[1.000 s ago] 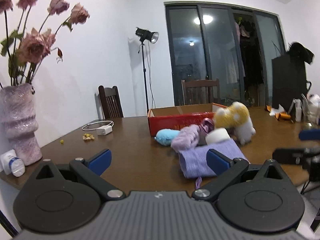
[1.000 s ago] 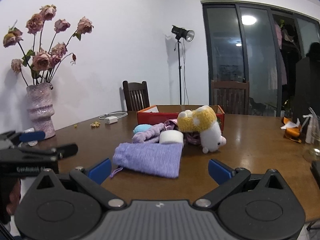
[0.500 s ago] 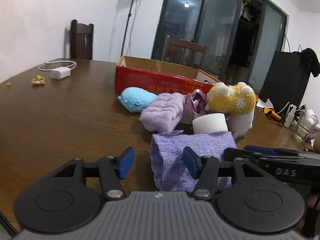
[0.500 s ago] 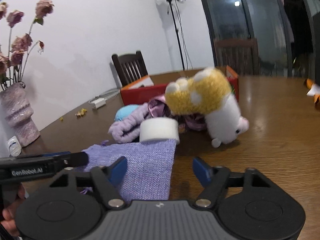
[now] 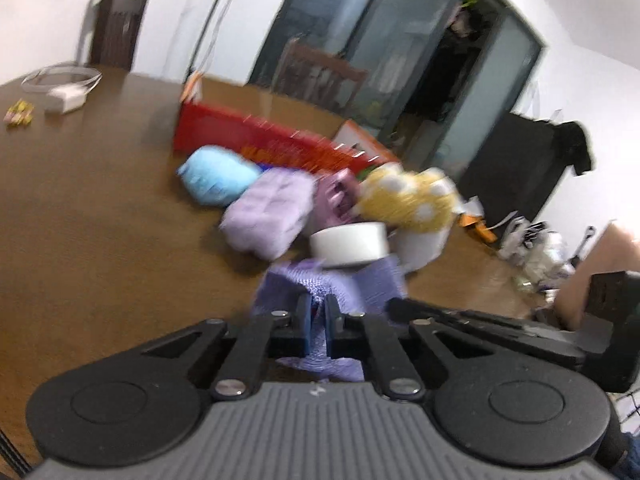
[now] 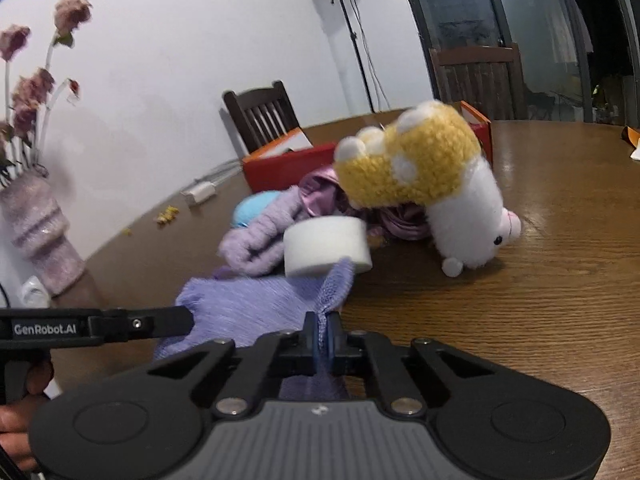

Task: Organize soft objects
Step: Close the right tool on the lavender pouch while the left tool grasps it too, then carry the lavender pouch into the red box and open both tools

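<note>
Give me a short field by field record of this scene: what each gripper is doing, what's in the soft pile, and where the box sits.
left gripper: shut on purple pouch
right gripper: shut on purple pouch, at its raised edge
white foam roll: resting on pouch's far edge
pile: blue plush, lavender fuzzy item, yellow and white plush
red box: behind pile, open
surface: wooden table

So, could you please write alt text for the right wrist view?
The right gripper pinches the edge of a purple cloth pouch on a wooden table. A white foam cylinder rests on it; behind lie plush toys and a red box.
</note>
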`<state>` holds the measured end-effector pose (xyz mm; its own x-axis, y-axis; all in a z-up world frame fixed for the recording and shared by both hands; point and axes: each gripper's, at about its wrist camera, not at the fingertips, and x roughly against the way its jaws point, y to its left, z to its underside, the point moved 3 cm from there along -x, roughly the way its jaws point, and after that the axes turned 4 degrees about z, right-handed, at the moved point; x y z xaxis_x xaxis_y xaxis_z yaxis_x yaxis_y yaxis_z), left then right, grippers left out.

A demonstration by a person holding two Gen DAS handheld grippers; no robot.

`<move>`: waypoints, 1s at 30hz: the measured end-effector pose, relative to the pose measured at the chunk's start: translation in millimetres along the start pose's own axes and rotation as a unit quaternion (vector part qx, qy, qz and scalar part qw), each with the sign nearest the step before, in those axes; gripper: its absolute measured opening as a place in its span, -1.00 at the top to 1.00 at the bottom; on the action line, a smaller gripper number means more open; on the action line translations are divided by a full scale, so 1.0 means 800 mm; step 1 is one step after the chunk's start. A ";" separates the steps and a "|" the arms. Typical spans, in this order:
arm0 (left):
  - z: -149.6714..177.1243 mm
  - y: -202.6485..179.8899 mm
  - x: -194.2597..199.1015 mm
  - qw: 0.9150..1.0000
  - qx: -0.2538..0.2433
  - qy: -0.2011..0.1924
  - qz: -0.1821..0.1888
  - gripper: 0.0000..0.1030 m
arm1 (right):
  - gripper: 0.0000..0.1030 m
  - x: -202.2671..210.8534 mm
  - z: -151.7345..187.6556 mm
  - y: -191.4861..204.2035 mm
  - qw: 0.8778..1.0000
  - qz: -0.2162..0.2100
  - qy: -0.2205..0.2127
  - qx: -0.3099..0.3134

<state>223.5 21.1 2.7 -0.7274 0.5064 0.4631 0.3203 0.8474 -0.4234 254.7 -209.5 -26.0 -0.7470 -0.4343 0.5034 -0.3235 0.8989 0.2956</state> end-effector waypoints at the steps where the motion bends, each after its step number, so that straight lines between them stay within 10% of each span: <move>1: -0.006 -0.006 0.005 1.000 -0.006 -0.006 0.007 0.88 | 0.92 0.008 -0.006 0.004 1.000 -0.014 -0.005 -0.001; 8: -0.085 -0.033 0.012 0.996 -0.050 -0.064 0.044 0.89 | 0.93 0.036 -0.083 0.017 0.996 -0.054 -0.071 0.025; 17: -0.252 -0.020 -0.056 0.988 -0.085 -0.126 0.036 0.89 | 0.94 -0.061 -0.252 -0.017 0.991 -0.089 -0.088 0.037; 22: -0.318 0.024 -0.158 0.990 -0.092 -0.109 0.006 0.89 | 0.93 -0.179 -0.349 -0.050 0.995 -0.096 -0.031 0.016; 30: -0.366 0.119 -0.324 0.994 -0.045 -0.011 -0.099 0.88 | 0.94 -0.377 -0.394 -0.085 0.995 -0.049 0.082 -0.003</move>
<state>620.3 17.4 70.1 -0.7941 0.3248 0.5137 0.2218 0.9418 -0.2527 685.0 -158.2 57.7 -0.6071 -0.5245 0.5969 -0.3872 0.8513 0.3542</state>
